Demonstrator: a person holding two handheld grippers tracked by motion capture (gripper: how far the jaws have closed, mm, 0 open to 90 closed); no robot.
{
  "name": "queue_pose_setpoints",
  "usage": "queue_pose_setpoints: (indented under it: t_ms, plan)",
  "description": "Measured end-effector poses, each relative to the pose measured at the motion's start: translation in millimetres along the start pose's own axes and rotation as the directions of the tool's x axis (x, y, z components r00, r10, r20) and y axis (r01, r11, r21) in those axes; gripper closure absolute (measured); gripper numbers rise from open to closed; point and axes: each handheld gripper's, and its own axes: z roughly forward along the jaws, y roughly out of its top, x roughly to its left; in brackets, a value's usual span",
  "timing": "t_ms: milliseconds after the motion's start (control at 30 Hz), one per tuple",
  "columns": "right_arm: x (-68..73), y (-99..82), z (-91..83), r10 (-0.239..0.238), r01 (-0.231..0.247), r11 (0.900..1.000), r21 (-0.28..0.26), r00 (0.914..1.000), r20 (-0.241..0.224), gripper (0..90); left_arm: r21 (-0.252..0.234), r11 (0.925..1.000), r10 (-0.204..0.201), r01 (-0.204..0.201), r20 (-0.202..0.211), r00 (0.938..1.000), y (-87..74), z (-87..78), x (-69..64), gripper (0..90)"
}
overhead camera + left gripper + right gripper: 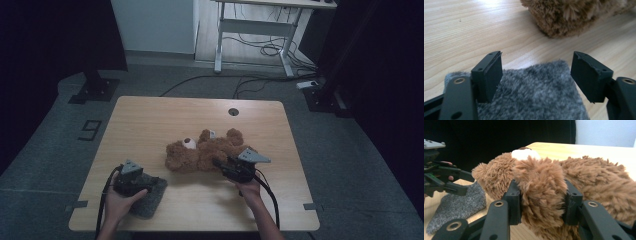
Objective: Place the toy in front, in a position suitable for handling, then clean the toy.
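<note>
Wooden table [150,120], bare but for two soft things. Brown teddy bear [205,152] lying on its back mid-table, one limb clamped in right gripper [541,203], likely to steady or shift it. Grey fuzzy sock [536,92] flat near the front left edge; left gripper [536,72] above it, jaws apart, nothing pinched.

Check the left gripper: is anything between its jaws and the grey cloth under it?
Nothing visible is. The left gripper has its jaws spread right over the grey cloth, not pinching it. The teddy bear lies farther along the table, off to the side.
</note>
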Motion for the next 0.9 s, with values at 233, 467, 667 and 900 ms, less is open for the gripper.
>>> queue_pose_setpoints:
  t_ms: [233,467,667,900]
  plan:
    - [2.7,-4.3,-2.2,-0.012,0.012,0.9999,0.012,0.9999,0.006,59.1,0.007,0.9999,-0.014,0.014,-0.012,0.9998,-15.1,-2.4,0.8,24.3]
    - [1.5,-5.9,-3.4,-0.022,0.022,0.9997,0.015,0.9997,0.008,58.3,0.008,0.9997,-0.021,0.022,-0.022,0.9995,-18.3,-2.4,1.0,23.8]
    - [1.3,-5.7,-3.8,-0.029,0.029,0.9994,0.016,0.9995,0.010,58.0,0.030,0.9995,-0.008,0.009,-0.036,0.9993,-20.1,0.0,-3.3,20.7]
    - [2.3,-6.0,-4.1,-0.033,0.033,0.9993,0.020,0.9993,0.015,57.7,0.068,0.9977,0.001,0.001,-0.029,0.9996,-24.6,10.6,-15.9,18.0]
